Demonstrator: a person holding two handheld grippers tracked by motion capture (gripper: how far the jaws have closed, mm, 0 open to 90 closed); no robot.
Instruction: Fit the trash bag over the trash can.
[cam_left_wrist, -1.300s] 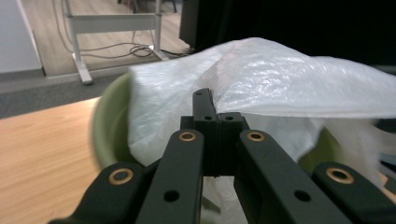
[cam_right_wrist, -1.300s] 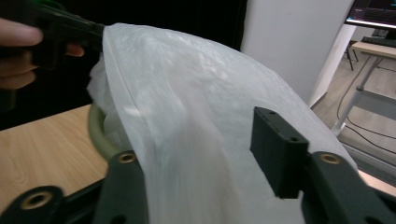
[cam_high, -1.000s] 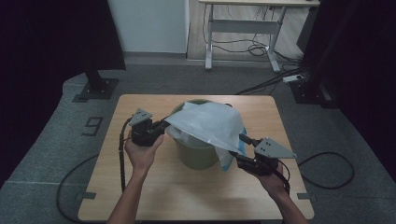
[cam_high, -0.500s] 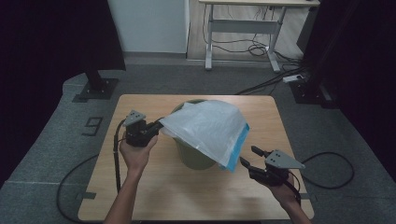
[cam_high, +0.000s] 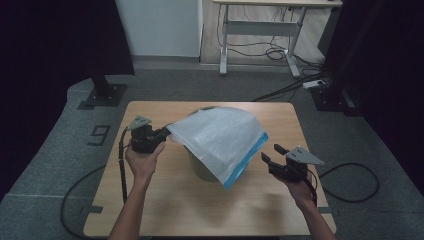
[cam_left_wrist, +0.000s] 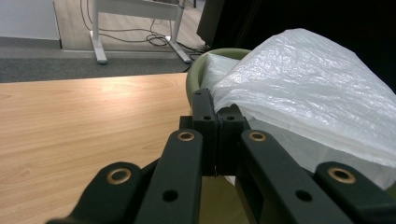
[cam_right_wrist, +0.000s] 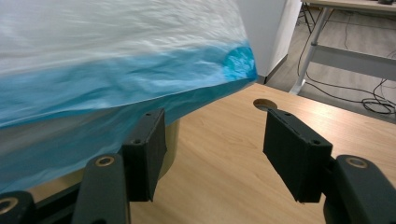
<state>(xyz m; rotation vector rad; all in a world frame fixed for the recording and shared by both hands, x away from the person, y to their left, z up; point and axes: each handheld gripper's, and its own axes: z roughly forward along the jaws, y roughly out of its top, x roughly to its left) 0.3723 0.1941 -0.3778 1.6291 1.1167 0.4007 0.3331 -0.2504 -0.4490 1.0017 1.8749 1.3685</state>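
Note:
A white plastic bag (cam_high: 220, 137) with a blue edge (cam_high: 247, 162) lies spread over an olive-green bin (cam_high: 201, 170) in the middle of the wooden table (cam_high: 150, 200). My left gripper (cam_high: 165, 134) is at the bag's left corner and is shut on it. In the left gripper view its jaws (cam_left_wrist: 216, 116) are pressed together beside the bag (cam_left_wrist: 308, 88) and the bin's rim (cam_left_wrist: 198, 67). My right gripper (cam_high: 272, 156) is open, to the right of the blue edge and clear of it. In the right gripper view (cam_right_wrist: 215, 140) the blue edge (cam_right_wrist: 140, 79) hangs above the left pad (cam_right_wrist: 147, 149).
A round hole (cam_right_wrist: 264, 103) is cut in the table near its far right corner. Behind the table stand a white desk frame (cam_high: 260, 30) with loose cables (cam_high: 280, 55) and a black stand base (cam_high: 102, 95) at the left. A cable (cam_high: 350, 185) loops on the floor at the right.
My left gripper has drawn the bag's corner to the left, spreading the bag flatter over the bin. My right gripper has pulled back and down from the blue edge.

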